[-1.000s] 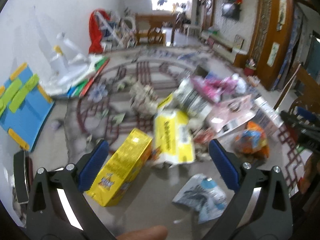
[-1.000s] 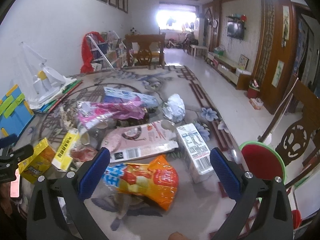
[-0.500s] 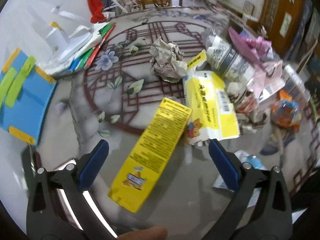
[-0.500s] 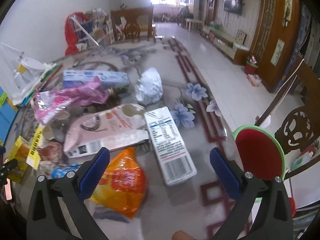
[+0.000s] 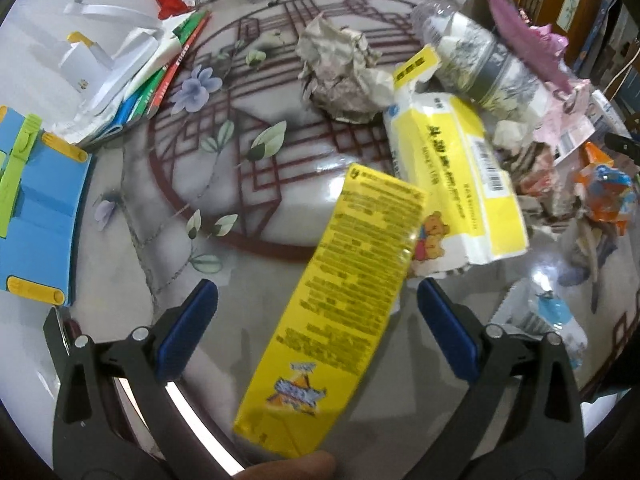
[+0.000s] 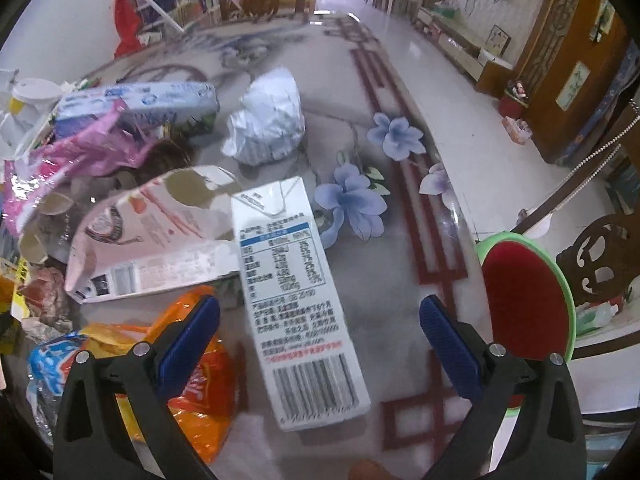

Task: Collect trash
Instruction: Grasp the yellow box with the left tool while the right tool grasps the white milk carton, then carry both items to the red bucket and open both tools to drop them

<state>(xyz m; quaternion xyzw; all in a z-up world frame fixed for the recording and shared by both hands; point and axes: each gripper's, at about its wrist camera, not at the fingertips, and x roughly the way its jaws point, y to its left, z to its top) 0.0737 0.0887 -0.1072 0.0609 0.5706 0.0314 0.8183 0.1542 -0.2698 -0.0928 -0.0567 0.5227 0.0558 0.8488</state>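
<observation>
In the left wrist view, the left gripper (image 5: 316, 332) is spread wide, holding nothing. The yellow carton (image 5: 336, 304) lies flat between its fingers, probably so that they can close on its long sides. It is stiff printed cardboard; ahead of it lies a soft tissue pack (image 5: 456, 184).

In the right wrist view, the right gripper (image 6: 320, 336) is also released. The white milk carton (image 6: 296, 296), smooth and rectangular, lies lengthwise between its fingers on the glossy table (image 6: 400, 240), with a crinkled orange snack bag (image 6: 200, 380) under the left finger.
</observation>
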